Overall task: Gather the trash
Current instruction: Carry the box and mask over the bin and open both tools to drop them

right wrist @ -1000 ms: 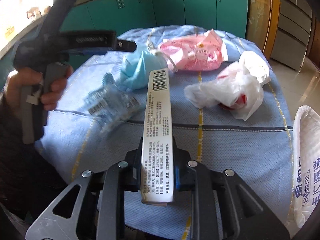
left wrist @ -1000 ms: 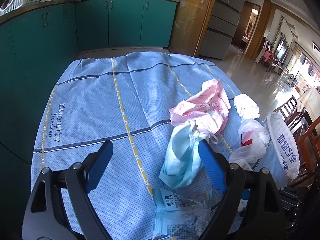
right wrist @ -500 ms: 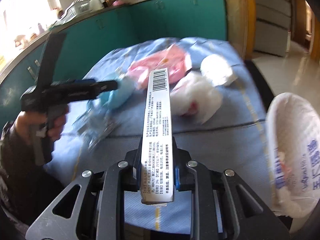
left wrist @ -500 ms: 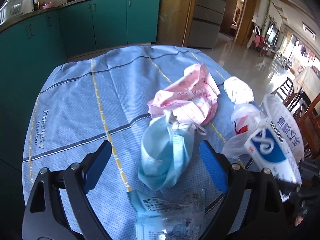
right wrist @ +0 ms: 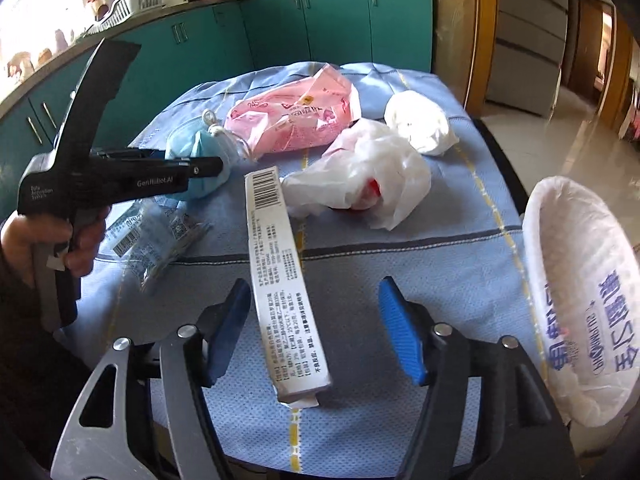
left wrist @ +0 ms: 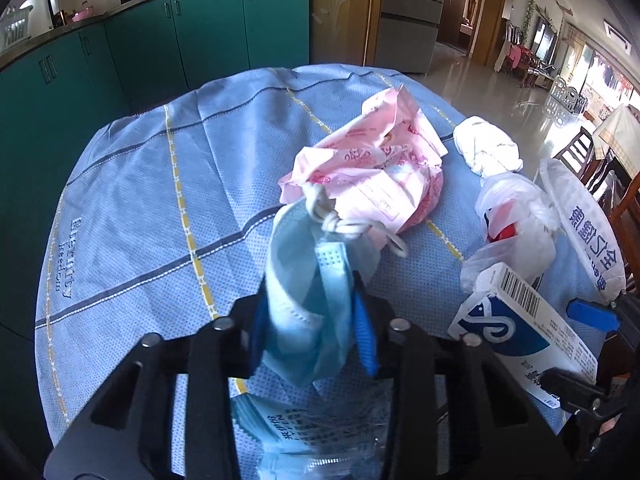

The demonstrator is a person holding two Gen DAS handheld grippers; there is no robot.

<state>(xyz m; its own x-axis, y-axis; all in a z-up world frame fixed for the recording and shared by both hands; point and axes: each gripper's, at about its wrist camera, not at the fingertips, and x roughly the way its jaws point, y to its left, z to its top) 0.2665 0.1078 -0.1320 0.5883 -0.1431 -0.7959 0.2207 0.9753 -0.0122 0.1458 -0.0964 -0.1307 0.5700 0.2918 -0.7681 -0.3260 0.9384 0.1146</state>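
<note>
My left gripper point(left wrist: 314, 332) is shut on a crumpled blue face mask point(left wrist: 308, 280), also seen in the right wrist view point(right wrist: 196, 160). My right gripper point(right wrist: 316, 330) is open; a long white box with a barcode point(right wrist: 280, 264) lies between its fingers, leaning near the left one, and shows in the left wrist view point(left wrist: 520, 320). On the blue tablecloth point(left wrist: 140, 200) lie a pink wrapper point(left wrist: 376, 176), a white plastic bag with red inside point(right wrist: 360, 176), a white tissue wad point(right wrist: 420, 122) and a clear mask packet point(right wrist: 160, 236).
A white trash bag with blue print point(right wrist: 580, 300) hangs open at the table's right edge. Teal kitchen cabinets point(left wrist: 200, 40) stand behind the table. Wooden chairs point(left wrist: 600, 168) are at the far right. The hand holding the left gripper point(right wrist: 60, 240) is at the left.
My left gripper has closed on the blue mask. My right gripper has opened and the white box now rests loose between its fingers. The right gripper swung back toward the table.
</note>
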